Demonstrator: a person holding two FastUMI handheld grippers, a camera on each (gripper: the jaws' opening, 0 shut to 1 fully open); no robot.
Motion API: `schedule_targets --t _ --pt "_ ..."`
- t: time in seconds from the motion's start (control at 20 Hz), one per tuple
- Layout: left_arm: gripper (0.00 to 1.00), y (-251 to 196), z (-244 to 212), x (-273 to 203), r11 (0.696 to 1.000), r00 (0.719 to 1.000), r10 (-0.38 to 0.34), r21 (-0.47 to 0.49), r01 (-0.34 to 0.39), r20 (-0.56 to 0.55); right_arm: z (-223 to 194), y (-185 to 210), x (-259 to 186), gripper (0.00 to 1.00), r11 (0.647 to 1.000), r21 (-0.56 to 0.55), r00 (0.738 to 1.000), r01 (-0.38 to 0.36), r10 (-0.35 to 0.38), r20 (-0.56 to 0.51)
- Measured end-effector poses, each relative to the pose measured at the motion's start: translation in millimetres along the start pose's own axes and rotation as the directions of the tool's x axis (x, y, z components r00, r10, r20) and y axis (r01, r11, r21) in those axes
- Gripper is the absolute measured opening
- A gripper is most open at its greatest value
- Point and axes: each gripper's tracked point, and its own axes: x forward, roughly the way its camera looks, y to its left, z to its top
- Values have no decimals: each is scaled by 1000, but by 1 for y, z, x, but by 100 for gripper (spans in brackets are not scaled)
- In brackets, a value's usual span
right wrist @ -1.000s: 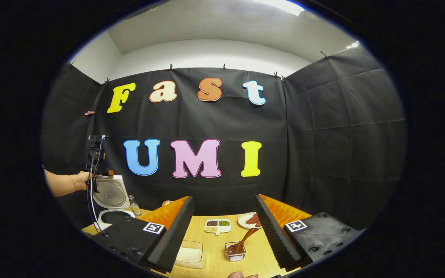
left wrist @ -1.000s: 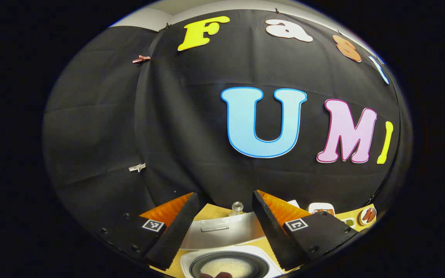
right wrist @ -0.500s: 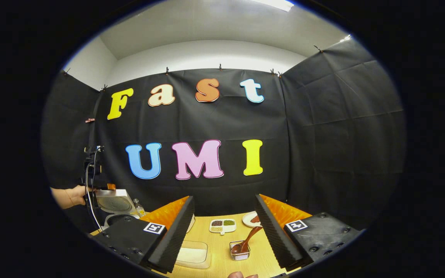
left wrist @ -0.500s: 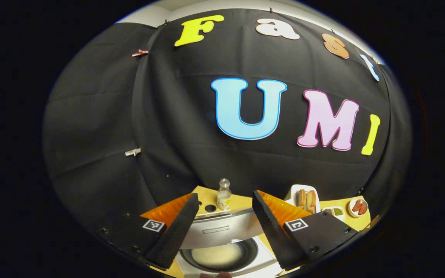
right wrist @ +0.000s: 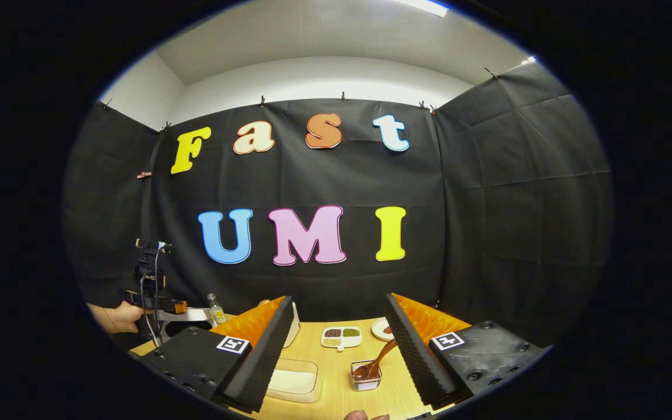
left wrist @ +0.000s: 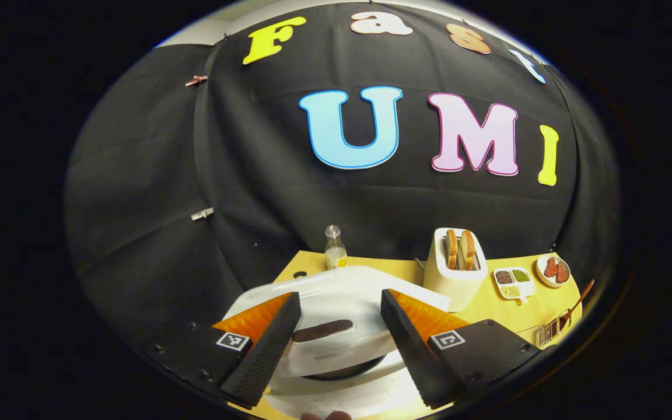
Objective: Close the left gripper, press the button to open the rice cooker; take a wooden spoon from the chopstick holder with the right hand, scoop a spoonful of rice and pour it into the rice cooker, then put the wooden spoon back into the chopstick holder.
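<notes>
White plastic sits between your left gripper's (left wrist: 336, 332) two fingers: the rice cooker's (left wrist: 342, 373) lid (left wrist: 336, 291), lowered most of the way over the dark pot, with one dark oval handle recess on top. Those fingers stand apart and press on nothing. Behind the cooker you have one small bottle (left wrist: 335, 249), one toaster (left wrist: 455, 265) holding two slices of bread, one divided dish (left wrist: 513, 280) with three fillings, and one round plate (left wrist: 553, 270) carrying two reddish pieces.

Your right gripper (right wrist: 339, 341) is also spread wide, empty, held above the wooden table (right wrist: 336, 396). Between its two fingers lie one clear container of rice (right wrist: 292, 380) and one chopstick holder (right wrist: 365, 376), the single wooden spoon (right wrist: 380, 361) leaning in it, bowl down. At far left in the right gripper view, your hand (right wrist: 115, 318) holds the left gripper over the cooker.
</notes>
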Motion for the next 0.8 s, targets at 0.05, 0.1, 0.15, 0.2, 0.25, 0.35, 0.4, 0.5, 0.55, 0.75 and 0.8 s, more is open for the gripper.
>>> schedule_targets --t 0.05,0.1,0.15,0.2,0.25,0.35,0.4,0.5,0.55,0.75,0.8 --pt "98 -2 -8 1 1000 1000 1 -10 -1 -13 1 2 0 97 1000 -4 1000 -5 5 0" --pt "98 -3 -14 1 1000 1000 4 -15 -5 -21 0 4 1 97 1000 -9 1000 -10 10 0" --pt "98 -4 -20 0 1000 1000 6 -20 -6 -29 0 5 1 97 1000 -15 1000 -13 13 0" --pt "98 -4 -24 0 1000 999 11 -21 -12 -33 -1 7 1 97 1000 -22 1000 -17 17 -1" --pt "98 0 -24 2 1000 999 25 -13 -26 -36 -2 8 1 97 999 -28 1000 -19 19 -3" --pt "98 5 -29 1 999 998 54 9 -53 -32 -3 8 -1 97 999 -37 1000 -20 20 -8" --pt "98 4 -33 1 999 998 53 8 -53 -38 -3 8 -1 97 999 -38 1000 -20 20 -7" --pt "98 2 -46 2 999 997 43 -9 -44 -64 -4 7 -1 97 999 -37 1000 -21 21 -11" --pt "98 2 -52 2 999 996 40 -23 -42 -81 -4 7 -1 97 999 -35 1000 -19 19 -14" --pt "98 -2 -79 5 998 990 24 -49 -32 -140 -6 5 0 97 1000 -25 1000 -18 17 -21" --pt "98 -3 -84 5 999 988 23 -42 -29 -150 -7 4 0 97 1000 -24 1000 -18 17 -22"
